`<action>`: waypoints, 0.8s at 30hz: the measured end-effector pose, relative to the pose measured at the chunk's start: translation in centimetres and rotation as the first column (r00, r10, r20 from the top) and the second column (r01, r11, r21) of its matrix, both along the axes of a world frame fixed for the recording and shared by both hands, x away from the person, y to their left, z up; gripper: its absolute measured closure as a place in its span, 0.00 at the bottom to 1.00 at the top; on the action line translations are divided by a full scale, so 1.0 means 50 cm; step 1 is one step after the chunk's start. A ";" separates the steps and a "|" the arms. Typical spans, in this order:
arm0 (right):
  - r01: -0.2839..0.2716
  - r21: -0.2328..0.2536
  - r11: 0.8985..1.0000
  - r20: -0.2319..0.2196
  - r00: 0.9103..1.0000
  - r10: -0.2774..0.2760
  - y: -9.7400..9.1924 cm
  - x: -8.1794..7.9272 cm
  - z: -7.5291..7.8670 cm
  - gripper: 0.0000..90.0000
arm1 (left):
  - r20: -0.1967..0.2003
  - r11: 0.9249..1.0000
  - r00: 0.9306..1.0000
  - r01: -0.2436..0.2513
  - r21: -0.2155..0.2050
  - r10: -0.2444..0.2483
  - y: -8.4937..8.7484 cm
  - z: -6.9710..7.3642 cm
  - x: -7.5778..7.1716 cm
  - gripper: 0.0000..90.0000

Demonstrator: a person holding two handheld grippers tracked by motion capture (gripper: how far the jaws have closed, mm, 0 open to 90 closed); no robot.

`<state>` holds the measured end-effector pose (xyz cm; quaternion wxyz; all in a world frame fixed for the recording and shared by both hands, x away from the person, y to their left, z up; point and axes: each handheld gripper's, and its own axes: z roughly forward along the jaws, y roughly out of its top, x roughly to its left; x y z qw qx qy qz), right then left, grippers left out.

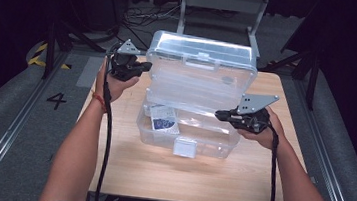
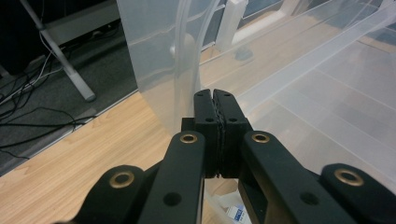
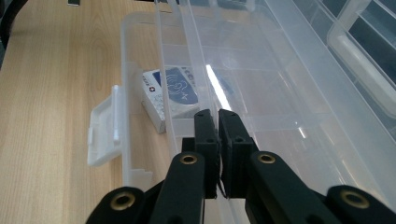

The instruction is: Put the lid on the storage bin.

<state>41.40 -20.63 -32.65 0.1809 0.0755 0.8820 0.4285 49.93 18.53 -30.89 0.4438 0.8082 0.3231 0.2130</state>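
Clear plastic box (image 1: 188, 129) at table (image 1: 125, 160) centre, lid (image 1: 202, 73) raised toward 12 o'clock, latch (image 1: 184, 147) hanging at 6 o'clock. A blue-and-white packet (image 1: 163, 118) lies inside at the box's 9 o'clock end. Left gripper (image 1: 146, 67), jaws closed on nothing, sits at the lid's 9 o'clock edge; right gripper (image 1: 218, 114), jaws closed and empty, at the box's 3 o'clock rim.

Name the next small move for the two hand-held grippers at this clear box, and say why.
Probably ease the lid forward and down to shut the clear box. The lid stands open, the left hand-held gripper sits shut at its left edge, the right hand-held gripper shut by the inner tray, and a small packet lies inside.
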 end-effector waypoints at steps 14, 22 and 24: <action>0.060 0.083 0.995 -0.010 0.998 -0.060 -0.038 -0.017 -0.019 0.91 | 0.002 1.000 1.000 0.021 -0.004 -0.021 0.008 -0.011 -0.019 0.98; 0.085 0.061 0.995 0.006 0.996 -0.085 -0.039 -0.031 -0.031 0.87 | 0.001 0.999 0.999 0.036 0.009 -0.036 -0.002 -0.013 -0.031 0.98; 0.095 0.066 0.993 0.002 0.995 -0.096 -0.045 -0.033 -0.035 0.86 | 0.004 0.999 0.999 0.045 0.003 -0.045 0.001 -0.014 -0.034 0.98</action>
